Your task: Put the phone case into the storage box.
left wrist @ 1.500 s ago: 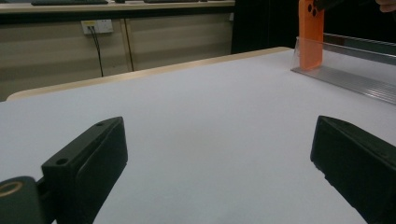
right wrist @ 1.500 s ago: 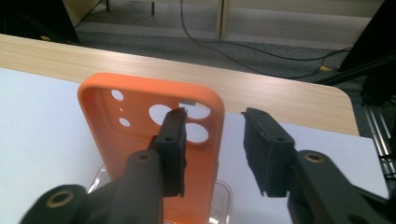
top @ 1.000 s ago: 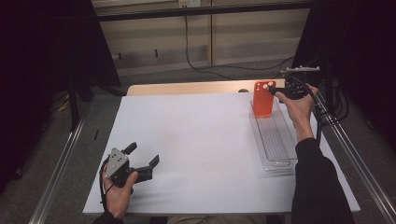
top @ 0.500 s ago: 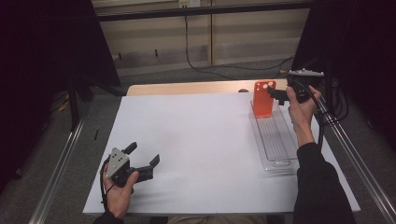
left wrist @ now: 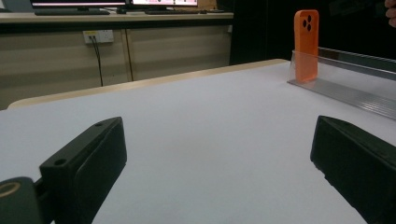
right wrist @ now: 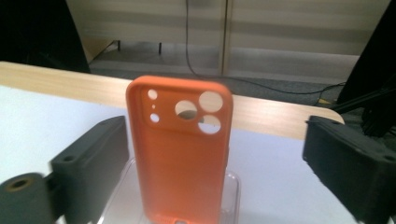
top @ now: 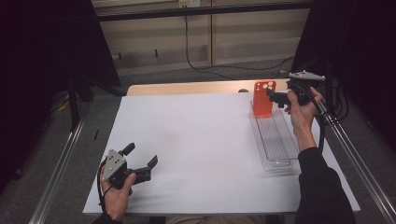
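Observation:
An orange phone case (top: 263, 98) stands upright at the far end of a clear plastic tray (top: 279, 144) on the right of the white table. My right gripper (top: 272, 97) hovers just right of the case. Its jaws have just been opening and stand wide. In the right gripper view the case (right wrist: 180, 154) rises between and ahead of the jaws of the right gripper (right wrist: 219, 172), touching neither pad. My left gripper (top: 141, 155) rests open near the front left with nothing in it. In the left gripper view the case (left wrist: 306, 42) is far off beyond the left gripper (left wrist: 219, 172).
The white sheet (top: 196, 140) covers most of the table, with a wooden edge (top: 187, 87) at the far side. Metal rails (top: 355, 158) run along both sides. A dark cable (top: 205, 65) lies on the floor beyond.
The right gripper's jaws have parted from the orange case and the hand has drawn slightly back to the right. The case stays upright in the tray. The left gripper has not moved.

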Motion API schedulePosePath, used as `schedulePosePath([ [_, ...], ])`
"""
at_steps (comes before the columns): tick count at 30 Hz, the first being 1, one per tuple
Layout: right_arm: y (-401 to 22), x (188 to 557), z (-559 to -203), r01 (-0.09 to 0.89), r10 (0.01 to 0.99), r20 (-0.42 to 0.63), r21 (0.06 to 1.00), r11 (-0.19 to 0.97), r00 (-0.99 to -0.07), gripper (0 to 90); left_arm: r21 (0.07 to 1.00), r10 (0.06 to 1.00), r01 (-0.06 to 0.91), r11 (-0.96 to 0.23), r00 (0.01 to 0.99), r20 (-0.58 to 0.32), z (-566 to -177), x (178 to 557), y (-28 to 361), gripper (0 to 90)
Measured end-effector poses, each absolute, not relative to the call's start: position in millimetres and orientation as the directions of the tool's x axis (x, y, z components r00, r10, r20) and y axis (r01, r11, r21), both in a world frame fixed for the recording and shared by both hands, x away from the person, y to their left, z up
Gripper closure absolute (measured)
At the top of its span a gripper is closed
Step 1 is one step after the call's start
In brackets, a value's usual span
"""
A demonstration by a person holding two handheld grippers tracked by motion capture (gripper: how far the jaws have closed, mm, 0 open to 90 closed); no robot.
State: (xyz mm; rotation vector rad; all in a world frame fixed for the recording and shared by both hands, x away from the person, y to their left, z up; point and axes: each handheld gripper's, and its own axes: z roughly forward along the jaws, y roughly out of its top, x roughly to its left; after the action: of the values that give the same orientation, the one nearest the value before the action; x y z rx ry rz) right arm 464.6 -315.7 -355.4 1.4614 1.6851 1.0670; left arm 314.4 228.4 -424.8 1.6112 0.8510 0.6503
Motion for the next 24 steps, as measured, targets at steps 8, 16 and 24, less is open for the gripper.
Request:
schedulePosePath([
  [8,-312,454,-358,0.386,0.984,0.006,0.920,0.064,-0.177,7.2,0.979,0.815,0.178,-0.102,0.579,-0.021,-424,313,230,3.6],
  [16,-302,440,-364,0.315,0.979,-0.027,0.945,0.090,-0.200,9.9,0.978,0.820,0.180,-0.105,0.572,-0.018,-425,309,231,3.5],
  [24,-302,422,-373,0.266,0.979,-0.016,0.961,0.071,-0.201,10.4,0.980,0.820,0.171,-0.105,0.572,-0.012,-424,309,231,3.6],
])
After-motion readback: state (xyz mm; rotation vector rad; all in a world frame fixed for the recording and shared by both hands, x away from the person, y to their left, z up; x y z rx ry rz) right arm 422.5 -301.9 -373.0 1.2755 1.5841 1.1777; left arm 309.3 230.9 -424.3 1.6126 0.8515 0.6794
